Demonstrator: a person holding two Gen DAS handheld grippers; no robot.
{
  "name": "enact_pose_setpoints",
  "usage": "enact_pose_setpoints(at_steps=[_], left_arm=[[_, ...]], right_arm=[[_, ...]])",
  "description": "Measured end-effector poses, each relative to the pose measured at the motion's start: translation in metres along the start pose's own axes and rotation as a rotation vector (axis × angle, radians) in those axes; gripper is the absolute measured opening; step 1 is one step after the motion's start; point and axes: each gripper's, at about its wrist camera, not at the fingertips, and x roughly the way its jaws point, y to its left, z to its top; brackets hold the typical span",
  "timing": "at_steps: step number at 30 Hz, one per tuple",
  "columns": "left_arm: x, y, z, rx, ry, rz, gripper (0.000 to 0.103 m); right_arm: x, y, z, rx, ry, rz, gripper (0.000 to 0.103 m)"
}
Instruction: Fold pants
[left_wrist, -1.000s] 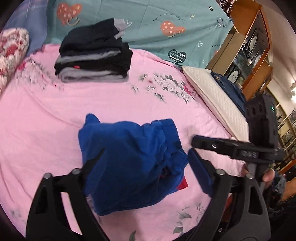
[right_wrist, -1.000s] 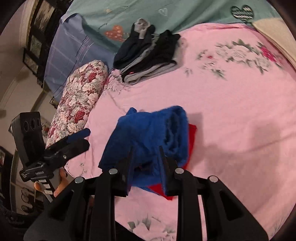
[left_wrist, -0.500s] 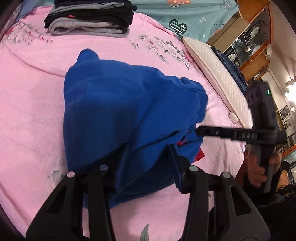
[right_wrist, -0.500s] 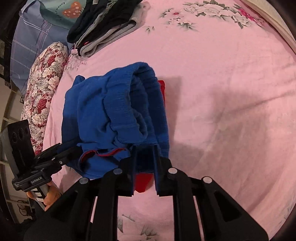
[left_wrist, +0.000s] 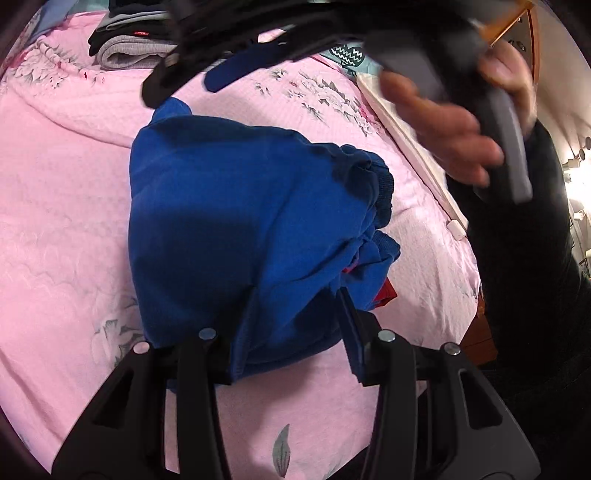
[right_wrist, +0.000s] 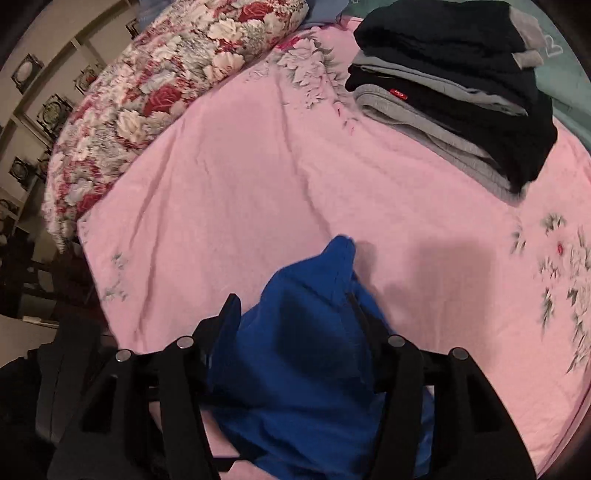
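Left wrist view shows the blue pants (left_wrist: 251, 229) lying as a bundled heap on the pink bedspread (left_wrist: 62, 236), with the ribbed waistband at the right side and a small piece of red fabric (left_wrist: 386, 293) coming out from under the right lower edge. The left gripper (left_wrist: 295, 314) is at the near edge of the heap, and its jaws stand half apart with a thick fold of the blue cloth between them; the pads press on this fold, so it holds the pants. Above the heap, the right gripper (left_wrist: 221, 62) crosses the top of this picture (it is blurred), held by the person's right hand (left_wrist: 454, 122) with a dark sleeve behind it. In the right wrist view the same pants (right_wrist: 310, 350) rise between the fingers of the right gripper (right_wrist: 291, 314), whose jaws are opening; the cloth is between them, but I cannot tell if the pads touch it. Farther on the bedspread (right_wrist: 258, 184) there is a stack of folded clothes (right_wrist: 461, 85) in black and grey, well apart from the pants, and a flowered pillow (right_wrist: 155, 85) lies along the left edge of the bed.
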Motion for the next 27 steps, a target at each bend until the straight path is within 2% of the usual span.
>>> enact_pose_setpoints(at_steps=[2,5,6,8,11,12,13,14,17,18,20,21,23,25,27], left_arm=[[0.000,0.000,-0.001,0.004,0.002,-0.002,0.044],[0.000,0.002,0.000,-0.001,0.006,-0.018,0.044],[0.000,0.003,0.000,-0.003,0.007,-0.021,0.044],[0.000,0.001,0.001,0.006,0.007,-0.013,0.044],[-0.008,-0.007,0.003,0.037,-0.009,-0.008,0.044],[-0.010,-0.008,0.003,0.047,-0.009,-0.009,0.046],[-0.009,-0.009,0.003,0.054,-0.008,0.009,0.054],[-0.005,-0.007,0.004,0.047,0.003,0.020,0.055],[0.021,0.012,0.003,-0.020,0.082,0.012,0.055],[0.024,0.015,0.003,-0.030,0.078,0.000,0.055],[0.021,0.014,0.004,-0.028,0.082,-0.008,0.055],[0.018,0.012,0.005,-0.019,0.082,-0.008,0.055],[0.006,0.011,0.005,-0.008,0.071,-0.001,0.055],[-0.009,0.010,0.007,-0.006,0.042,-0.012,0.055],[-0.028,0.012,0.010,-0.011,-0.003,-0.039,0.056]], right_arm=[[0.014,-0.006,0.008,0.018,0.045,0.032,0.057],[0.029,-0.008,-0.003,0.003,0.134,0.095,0.057],[0.030,-0.006,-0.007,-0.010,0.129,0.088,0.055],[0.029,-0.002,-0.014,-0.009,0.081,0.035,0.010],[0.022,-0.012,-0.009,0.077,0.042,0.003,0.009],[0.020,-0.017,-0.003,0.087,0.030,-0.015,0.009],[0.018,-0.022,0.001,0.100,0.021,-0.040,0.008],[0.020,-0.028,0.004,0.112,0.019,-0.049,0.009],[0.049,-0.032,0.005,0.107,0.072,-0.048,0.009],[0.062,-0.030,0.005,0.090,0.093,-0.067,0.011],[0.072,-0.024,0.004,0.067,0.092,-0.097,0.021],[0.066,-0.023,0.004,0.064,0.078,-0.102,0.023],[0.041,-0.025,0.002,0.095,0.038,-0.097,0.038],[-0.009,-0.029,-0.011,0.127,-0.071,-0.092,0.049],[-0.050,-0.031,-0.035,0.151,-0.157,-0.108,0.051]])
